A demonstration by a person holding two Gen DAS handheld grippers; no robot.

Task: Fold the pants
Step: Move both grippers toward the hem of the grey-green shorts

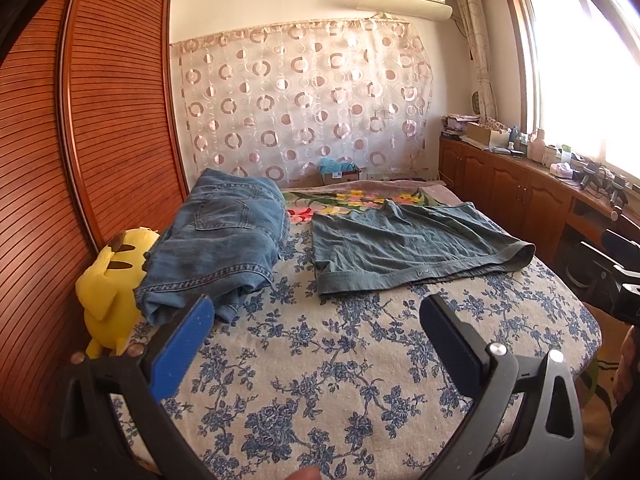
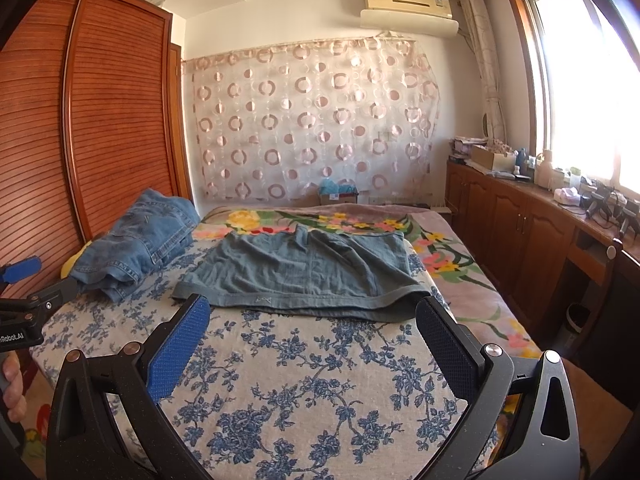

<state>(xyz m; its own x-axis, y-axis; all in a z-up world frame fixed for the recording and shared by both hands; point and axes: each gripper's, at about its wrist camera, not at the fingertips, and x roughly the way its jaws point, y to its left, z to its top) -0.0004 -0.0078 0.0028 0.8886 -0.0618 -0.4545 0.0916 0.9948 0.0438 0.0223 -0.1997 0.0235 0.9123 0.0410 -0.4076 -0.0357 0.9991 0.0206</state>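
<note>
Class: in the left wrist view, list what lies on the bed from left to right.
Yellow plush toy → folded blue jeans → flat grey-green pants.

left wrist: bed foot, facing headwall | right wrist: same | shared: bed (image 1: 320, 360)

The bedsheet (image 2: 304, 392) is beige with blue flower sprays; on it lie grey-blue pants (image 2: 304, 272) and, beside them, faded blue jeans (image 1: 216, 248). Against the jeans — a yellow plush toy (image 1: 108, 288) with black-tipped ears. Beyond the pants, a mauve blanket (image 2: 452, 256) with yellow and pink flowers.
</note>
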